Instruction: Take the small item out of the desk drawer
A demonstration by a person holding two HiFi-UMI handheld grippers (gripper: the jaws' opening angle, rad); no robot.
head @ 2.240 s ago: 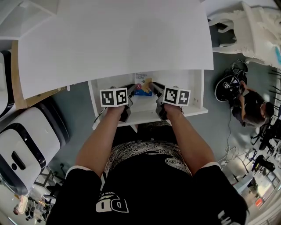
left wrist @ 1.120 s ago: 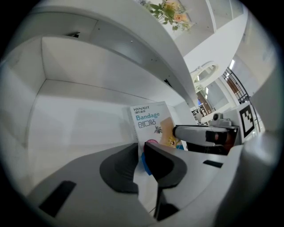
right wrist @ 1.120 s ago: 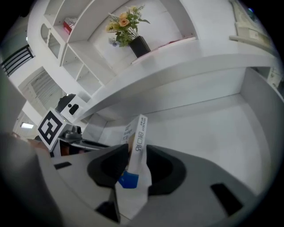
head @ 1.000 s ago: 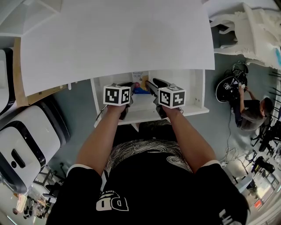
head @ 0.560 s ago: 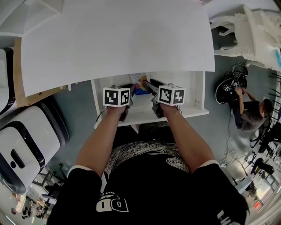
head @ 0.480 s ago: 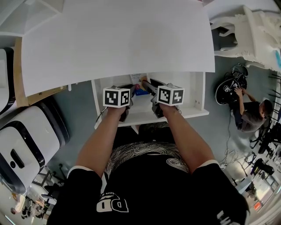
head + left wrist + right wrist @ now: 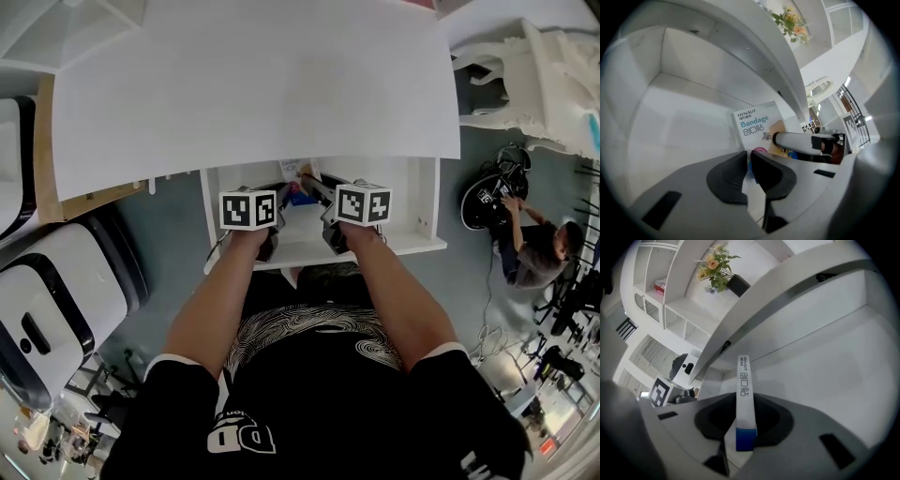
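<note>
The right gripper (image 7: pixel 745 427) has just been closing and pinches the thin white-and-blue cardboard bandage box (image 7: pixel 744 380) edge-on between its pads. At its nine o'clock, the left gripper (image 7: pixel 749 171), also just closing, shows a narrow slit with nothing clamped. The box stands at twelve o'clock in the open white drawer (image 7: pixel 417 202), under the white desk top (image 7: pixel 253 84).

The drawer (image 7: pixel 398 206) looks smooth, matt white; the bandage box (image 7: pixel 757 125) is thin printed card.
</note>
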